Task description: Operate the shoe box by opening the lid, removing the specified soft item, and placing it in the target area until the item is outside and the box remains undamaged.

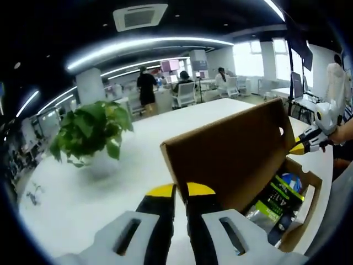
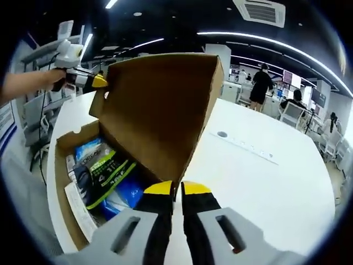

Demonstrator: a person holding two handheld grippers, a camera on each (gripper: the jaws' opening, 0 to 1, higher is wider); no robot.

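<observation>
The cardboard shoe box (image 1: 298, 212) is seen standing on the white surface (image 1: 99, 193) with its lid (image 1: 231, 152) raised upright, and packaged soft items (image 2: 107, 174) in green, black and blue wrapping are lying inside it. The lid's corners are pinched by the narrowly closed left tongs (image 1: 180, 190) and right tongs (image 2: 177, 187). A potted plant (image 1: 91, 132) is seen on the surface well apart from the box.
</observation>
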